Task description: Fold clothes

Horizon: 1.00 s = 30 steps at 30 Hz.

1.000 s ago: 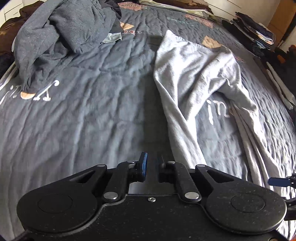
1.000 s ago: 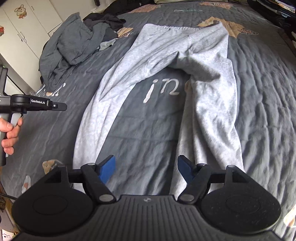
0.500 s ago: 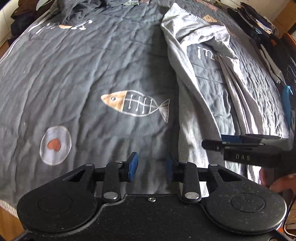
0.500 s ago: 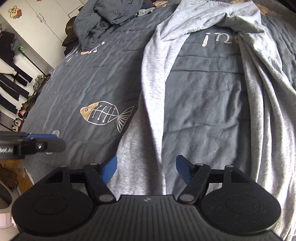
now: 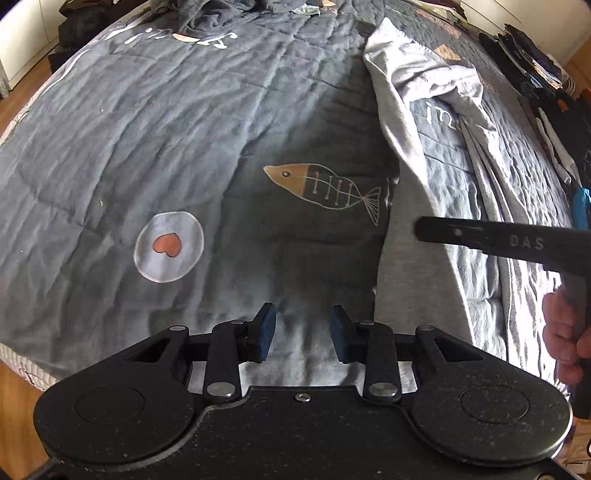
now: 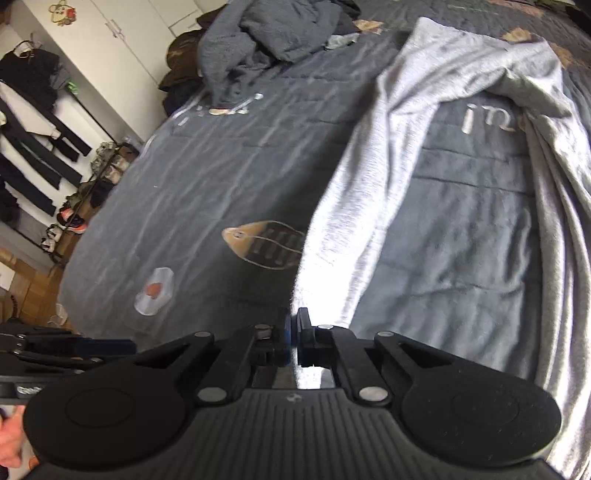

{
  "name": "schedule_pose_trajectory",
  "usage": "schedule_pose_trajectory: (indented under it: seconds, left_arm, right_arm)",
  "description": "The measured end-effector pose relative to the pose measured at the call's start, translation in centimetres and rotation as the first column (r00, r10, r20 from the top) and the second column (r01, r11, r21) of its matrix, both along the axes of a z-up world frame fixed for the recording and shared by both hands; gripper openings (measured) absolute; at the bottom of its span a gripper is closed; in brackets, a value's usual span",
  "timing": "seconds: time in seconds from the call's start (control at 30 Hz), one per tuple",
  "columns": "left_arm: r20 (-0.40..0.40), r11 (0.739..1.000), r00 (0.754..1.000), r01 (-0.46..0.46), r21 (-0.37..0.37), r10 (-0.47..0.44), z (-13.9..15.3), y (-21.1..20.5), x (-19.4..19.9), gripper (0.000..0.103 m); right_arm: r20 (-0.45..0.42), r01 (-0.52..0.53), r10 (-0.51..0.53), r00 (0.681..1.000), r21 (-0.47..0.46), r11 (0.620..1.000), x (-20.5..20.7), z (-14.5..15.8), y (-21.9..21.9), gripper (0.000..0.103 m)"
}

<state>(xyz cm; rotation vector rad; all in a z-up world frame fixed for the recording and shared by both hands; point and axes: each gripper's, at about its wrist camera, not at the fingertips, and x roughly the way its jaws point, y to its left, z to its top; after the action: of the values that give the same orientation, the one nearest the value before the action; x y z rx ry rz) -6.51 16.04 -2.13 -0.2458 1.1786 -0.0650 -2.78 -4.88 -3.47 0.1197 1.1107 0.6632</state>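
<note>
the grey sweatpants (image 6: 373,177) lay spread on the dark quilt (image 5: 155,147) of the bed, waist toward the far end and both legs running down toward the near edge, a strip of quilt showing between them. the right gripper (image 6: 294,341) had its blue pads pressed together on the cuff end of the left-hand leg, right at the near edge of the bed, the pale cloth bunched brightly just in front of the fingers. the left gripper (image 5: 303,332) hovered over bare quilt just beside that same leg, its pads a moderate way apart with nothing between them. a printed fish (image 5: 325,186) sat on the quilt beside the leg, and a pale circle with a red heart (image 5: 169,251) lay further left. a heap of dark grey clothes (image 6: 269,37) was piled at the far corner of the bed. off to the side stood a white wardrobe (image 6: 122,33) and a rack of hanging dark garments (image 6: 29,122), with shoes (image 6: 72,221) on a low shelf below.
</note>
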Motion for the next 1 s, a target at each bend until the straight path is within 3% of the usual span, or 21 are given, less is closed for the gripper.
schedule_pose_trajectory:
  seconds: [0.07, 0.17, 0.23, 0.27, 0.3, 0.43, 0.57, 0.73, 1.0]
  left_arm:
    - [0.002, 1.0, 1.0, -0.01, 0.013, 0.009, 0.0, 0.7, 0.0, 0.033]
    - [-0.012, 0.999, 0.999, -0.035, 0.034, 0.036, -0.3, 2.1, 0.2, 0.033]
    - [-0.02, 0.998, 0.999, -0.049, 0.041, 0.05, -0.5, 3.0, 0.2, 0.033]
    - [-0.022, 0.998, 0.998, -0.05, 0.038, 0.051, -0.5, 3.3, 0.2, 0.033]
    - [-0.024, 0.998, 0.998, -0.052, 0.035, 0.053, -0.6, 3.6, 0.2, 0.033]
    - [-0.026, 1.0, 0.999, -0.027, -0.003, 0.027, -0.5, 3.0, 0.6, 0.033]
    - [-0.012, 0.998, 1.0, 0.008, -0.058, -0.008, -0.2, 0.8, 1.6, 0.034]
    - [-0.018, 0.991, 0.999, 0.031, -0.128, -0.033, -0.4, -3.3, 3.8, 0.034]
    - [-0.135, 0.999, 0.99, -0.05, 0.002, 0.05, -3.8, -7.7, 5.8, 0.034]
  right_arm:
    - [-0.02, -0.03, 0.031, 0.999, 0.039, 0.999, -0.1, 0.5, 2.3, 0.003]
    - [-0.085, -0.061, 0.067, 0.994, 0.071, 0.996, 0.4, 0.2, 5.7, 0.011]
    - [-0.139, -0.066, 0.076, 0.987, 0.074, 0.995, 1.1, -0.3, 7.0, 0.031]
    - [-0.161, -0.061, 0.072, 0.984, 0.076, 0.995, 1.3, -0.2, 7.1, 0.05]
    - [-0.173, -0.044, 0.058, 0.983, 0.086, 0.995, 1.5, 0.2, 6.8, 0.06]
    - [-0.161, 0.056, -0.032, 0.986, 0.151, 0.987, 1.7, 2.4, 2.8, 0.075]
    - [-0.102, 0.12, -0.113, 0.988, 0.074, 0.99, 1.3, 2.8, -2.3, 0.079]
    - [-0.166, 0.176, -0.182, 0.969, -0.047, 0.983, 0.1, 0.3, -7.4, 0.079]
    - [-0.176, 0.184, -0.211, 0.961, -0.157, 0.97, -2.9, 0.2, -8.5, 0.079]
